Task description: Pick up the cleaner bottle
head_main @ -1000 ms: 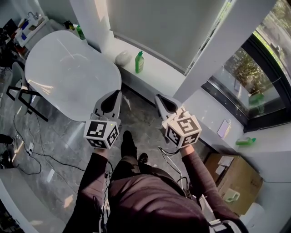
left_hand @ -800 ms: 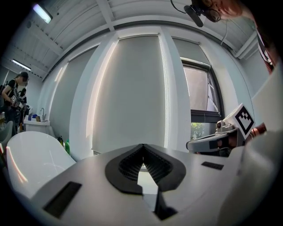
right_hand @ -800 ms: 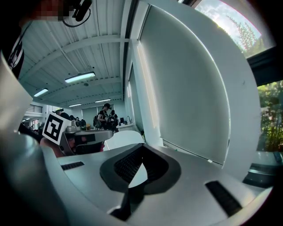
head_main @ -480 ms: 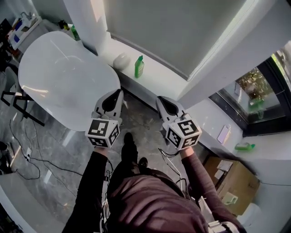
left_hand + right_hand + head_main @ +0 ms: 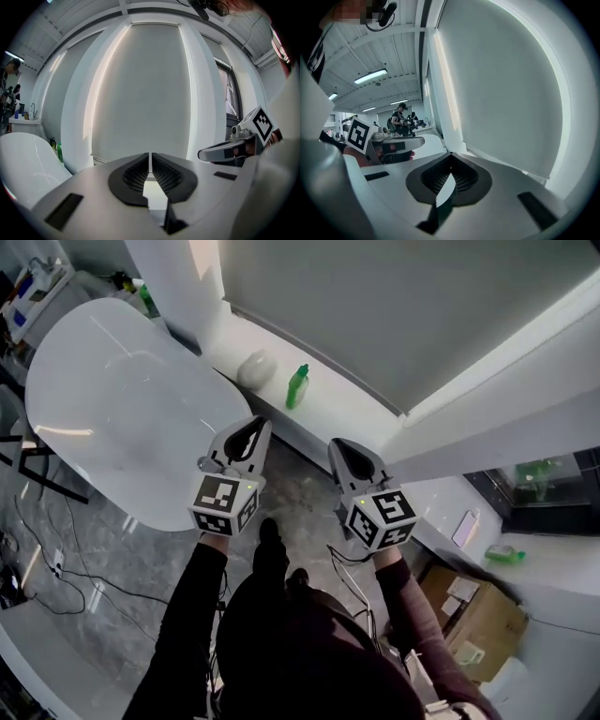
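We've L tool (image 5: 258,425) & R tool (image 5: 336,446) both clenched, empty; bottle (image 5: 297,386) upright on sill (image 5: 337,404), 1 o'clock of L, 11 of R, L prob nearer.

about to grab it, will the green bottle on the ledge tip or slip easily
Likely tips easily: the green bottle stands tall and narrow on the white ledge. Its surface looks smooth, so probably slightly slippery.

- Your left gripper (image 5: 251,430) and right gripper (image 5: 339,448) have pale grey shells with black ribbed pads (image 5: 140,174).
- Each carries a white cube (image 5: 225,504) with black square markers and a small green light.
- You wear dark long sleeves (image 5: 192,615), dark trousers (image 5: 281,643) and dark shoes (image 5: 270,538).
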`<state>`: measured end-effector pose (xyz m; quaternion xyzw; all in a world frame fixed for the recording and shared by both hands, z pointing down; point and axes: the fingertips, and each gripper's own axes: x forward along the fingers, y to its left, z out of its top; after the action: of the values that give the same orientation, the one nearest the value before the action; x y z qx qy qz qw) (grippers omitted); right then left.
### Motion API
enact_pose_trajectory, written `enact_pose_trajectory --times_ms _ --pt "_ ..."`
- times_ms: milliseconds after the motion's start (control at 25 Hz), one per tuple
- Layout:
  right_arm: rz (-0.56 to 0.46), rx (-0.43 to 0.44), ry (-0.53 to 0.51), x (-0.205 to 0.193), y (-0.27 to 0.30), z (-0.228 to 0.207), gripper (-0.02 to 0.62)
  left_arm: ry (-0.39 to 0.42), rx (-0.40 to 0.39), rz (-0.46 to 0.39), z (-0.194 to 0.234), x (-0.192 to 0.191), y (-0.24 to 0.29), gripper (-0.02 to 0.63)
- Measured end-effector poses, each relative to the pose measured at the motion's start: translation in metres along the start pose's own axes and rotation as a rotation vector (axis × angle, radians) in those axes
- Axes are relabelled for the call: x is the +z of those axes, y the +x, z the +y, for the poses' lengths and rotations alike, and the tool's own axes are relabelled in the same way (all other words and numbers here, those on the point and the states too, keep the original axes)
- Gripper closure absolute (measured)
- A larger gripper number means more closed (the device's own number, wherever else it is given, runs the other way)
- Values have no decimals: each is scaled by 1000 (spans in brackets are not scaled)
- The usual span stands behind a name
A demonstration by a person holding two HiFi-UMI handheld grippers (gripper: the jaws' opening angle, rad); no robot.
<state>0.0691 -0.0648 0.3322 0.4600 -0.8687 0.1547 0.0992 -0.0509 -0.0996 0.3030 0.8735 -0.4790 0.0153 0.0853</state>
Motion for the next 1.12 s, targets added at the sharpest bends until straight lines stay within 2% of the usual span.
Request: enact_pose_trajectory --times_ms 440,1120 --pt "13 -68 8 12 44 -24 594 -14 -59 60 39 -18 53 593" --pt "75 -47 9 -14 78 -58 595 5 -65 168 50 -75 111 451"
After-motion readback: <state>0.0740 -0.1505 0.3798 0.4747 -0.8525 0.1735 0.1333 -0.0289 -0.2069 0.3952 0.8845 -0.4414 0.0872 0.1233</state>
